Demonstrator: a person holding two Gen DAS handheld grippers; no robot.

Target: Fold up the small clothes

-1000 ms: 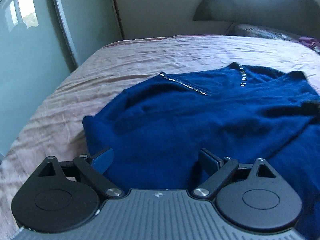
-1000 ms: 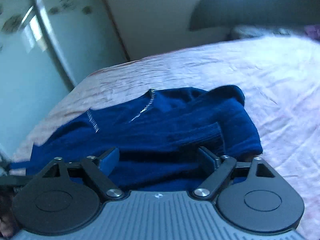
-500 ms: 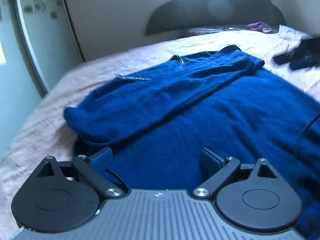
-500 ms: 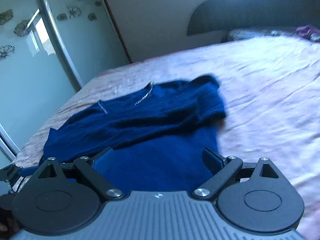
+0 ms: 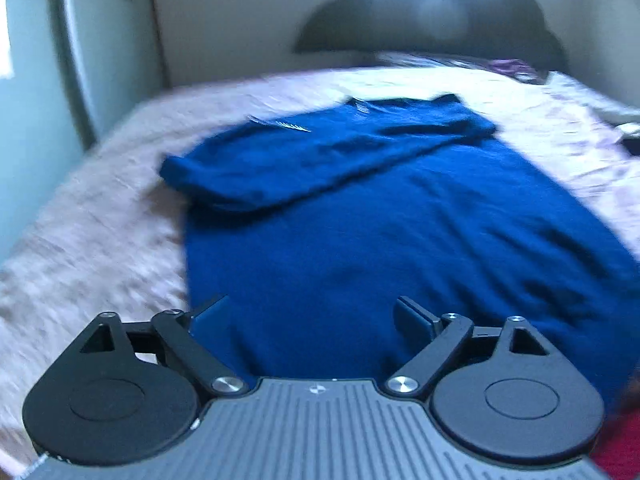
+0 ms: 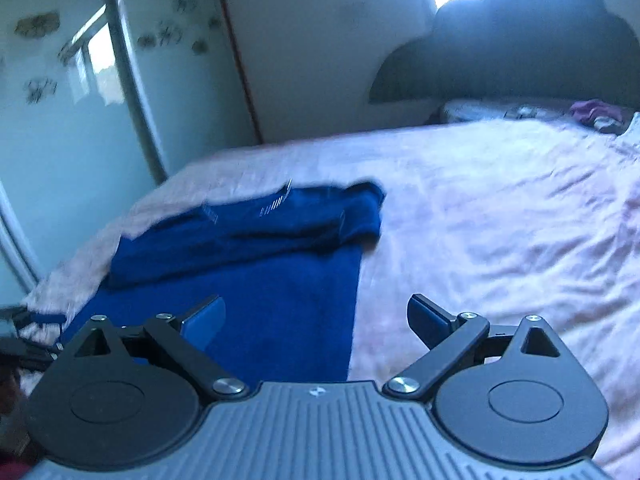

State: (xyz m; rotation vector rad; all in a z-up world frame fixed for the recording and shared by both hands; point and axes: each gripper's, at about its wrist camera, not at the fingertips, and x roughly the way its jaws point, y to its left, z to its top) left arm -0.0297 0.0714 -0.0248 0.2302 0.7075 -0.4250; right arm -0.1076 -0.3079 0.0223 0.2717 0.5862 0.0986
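A dark blue sweater (image 5: 380, 240) lies flat on the pink bedsheet (image 5: 100, 220), collar away from me, with a sleeve (image 5: 320, 160) folded across its chest. My left gripper (image 5: 308, 308) hovers over the sweater's near hem; its jaws stand wide and are closing a little, with no cloth pinched between them. In the right wrist view the sweater (image 6: 260, 280) lies to the left. My right gripper (image 6: 314, 308) stands open over its right edge, one finger above cloth and the other above bare sheet (image 6: 500, 220).
A mirrored wardrobe door (image 6: 60, 120) runs along the bed's left side. A dark headboard (image 6: 520, 60), a pillow and a purple garment (image 6: 592, 112) are at the far end. Wrinkled bare sheet spreads right of the sweater. Something red (image 5: 616, 448) shows at the left view's bottom right corner.
Both grippers have drawn back from the sweater's folded upper part towards its near hem, so more of the body shows. Both stayed open. The sweater has not shifted.
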